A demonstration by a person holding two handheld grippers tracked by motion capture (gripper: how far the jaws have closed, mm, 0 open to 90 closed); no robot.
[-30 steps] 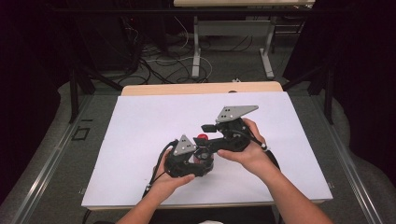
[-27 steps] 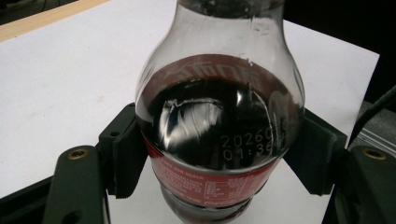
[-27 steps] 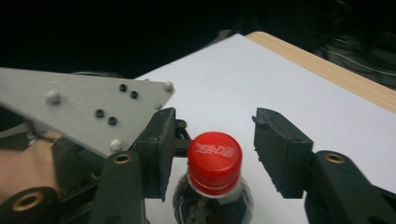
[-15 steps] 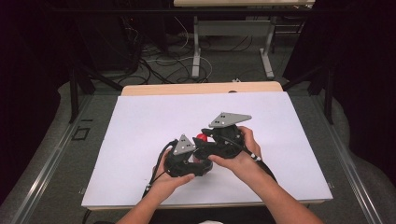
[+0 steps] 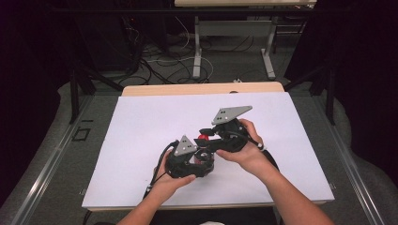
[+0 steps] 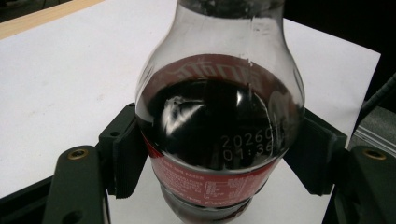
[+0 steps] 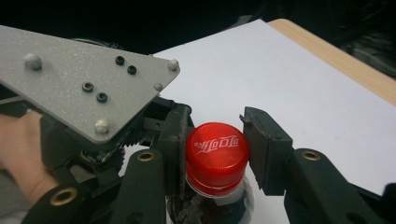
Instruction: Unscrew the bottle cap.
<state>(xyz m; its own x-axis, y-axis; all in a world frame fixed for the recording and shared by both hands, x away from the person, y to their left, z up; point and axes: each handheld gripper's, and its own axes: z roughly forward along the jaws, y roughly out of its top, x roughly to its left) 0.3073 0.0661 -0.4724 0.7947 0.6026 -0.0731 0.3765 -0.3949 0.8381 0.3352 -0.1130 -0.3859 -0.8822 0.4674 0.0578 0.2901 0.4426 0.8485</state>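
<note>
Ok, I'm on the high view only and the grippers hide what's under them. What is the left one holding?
Observer: The left gripper is clamped on a clear plastic cola bottle, with its jaws pressing the sides at the top of the red label.
Operator: How full is it?
Observer: Dark liquid reaches the shoulder, and the glassy part above it is clear.
Operator: And the right gripper?
Observer: The right gripper has just been closing its jaws. The bottle's red screw cap sits between them, with both pads against it.
</note>
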